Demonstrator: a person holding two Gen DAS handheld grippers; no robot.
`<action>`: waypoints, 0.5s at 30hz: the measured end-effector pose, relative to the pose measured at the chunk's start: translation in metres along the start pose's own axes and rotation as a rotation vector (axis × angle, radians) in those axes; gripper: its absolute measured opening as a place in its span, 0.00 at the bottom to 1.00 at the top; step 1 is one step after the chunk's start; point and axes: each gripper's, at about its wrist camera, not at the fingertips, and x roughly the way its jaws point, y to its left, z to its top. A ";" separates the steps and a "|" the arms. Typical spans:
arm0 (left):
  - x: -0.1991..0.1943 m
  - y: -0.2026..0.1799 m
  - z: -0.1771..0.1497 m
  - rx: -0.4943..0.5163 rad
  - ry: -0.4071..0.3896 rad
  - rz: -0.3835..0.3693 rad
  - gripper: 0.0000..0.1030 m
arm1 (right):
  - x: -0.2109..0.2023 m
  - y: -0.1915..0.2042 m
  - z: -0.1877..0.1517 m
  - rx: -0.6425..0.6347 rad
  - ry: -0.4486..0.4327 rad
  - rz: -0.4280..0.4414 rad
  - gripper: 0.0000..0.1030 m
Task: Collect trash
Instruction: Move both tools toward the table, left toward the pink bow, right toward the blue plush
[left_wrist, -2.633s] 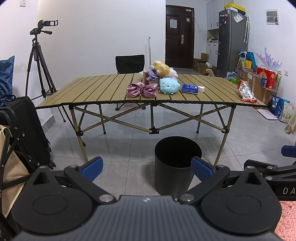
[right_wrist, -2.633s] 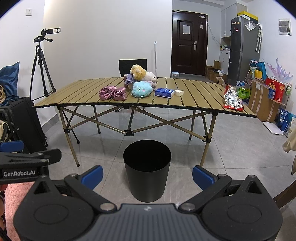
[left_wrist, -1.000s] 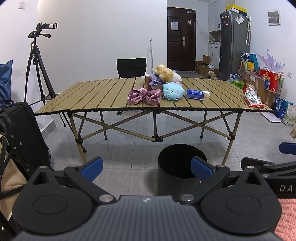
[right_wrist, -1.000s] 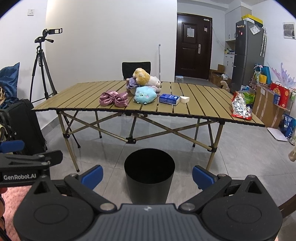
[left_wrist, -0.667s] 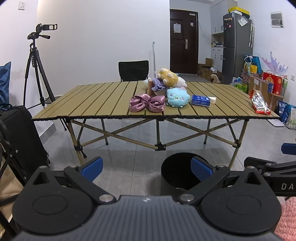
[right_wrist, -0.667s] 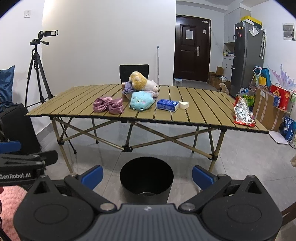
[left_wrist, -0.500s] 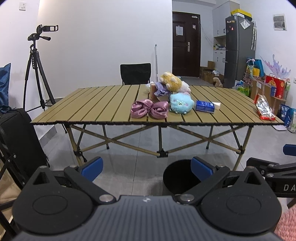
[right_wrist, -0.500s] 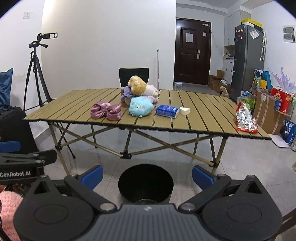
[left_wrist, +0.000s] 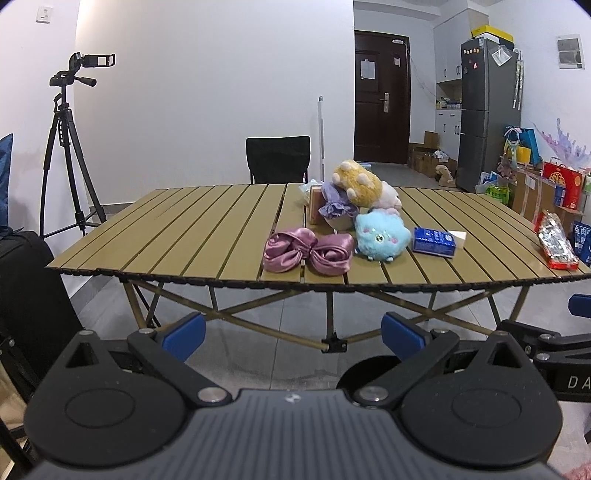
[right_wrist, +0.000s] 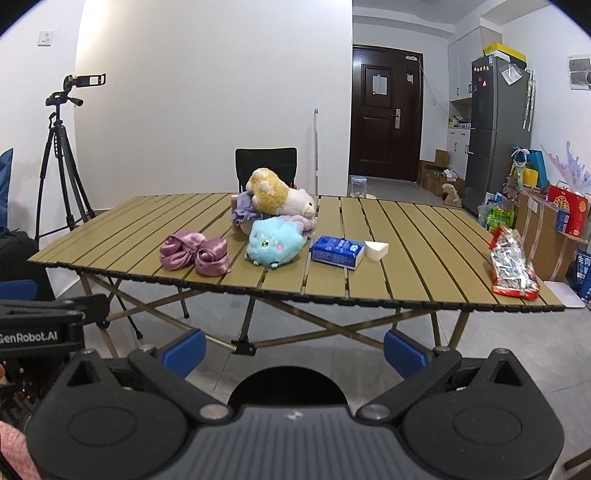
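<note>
We hold the left gripper (left_wrist: 291, 332) and the right gripper (right_wrist: 293, 350) in the air before the slatted table (right_wrist: 406, 236), both with fingers spread wide and empty. The black bin (right_wrist: 288, 384) stands on the floor just below us (only its rim shows). On the table, a crinkled snack wrapper (right_wrist: 511, 262) lies near the right edge, and a blue carton (right_wrist: 336, 251) sits beside the blue plush toy (right_wrist: 275, 240).

Plain white walls, grey tile floor (left_wrist: 258, 354). Slatted folding table (left_wrist: 207, 236) mid-frame w/ a black chair (left_wrist: 277, 158) behind it. Dark door (right_wrist: 386, 118) upper right, grey fridge (right_wrist: 496, 133) beside it (boxes on top). Tripod w/ camera (left_wrist: 68, 147) at left.
</note>
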 end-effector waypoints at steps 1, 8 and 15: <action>0.005 0.000 0.002 0.000 -0.001 0.001 1.00 | 0.005 0.000 0.002 0.000 -0.002 0.000 0.99; 0.036 0.001 0.021 -0.003 -0.017 0.016 1.00 | 0.041 -0.001 0.018 -0.004 -0.020 0.008 0.99; 0.071 0.005 0.036 -0.017 -0.016 0.034 1.00 | 0.075 0.002 0.036 -0.012 -0.042 0.025 0.99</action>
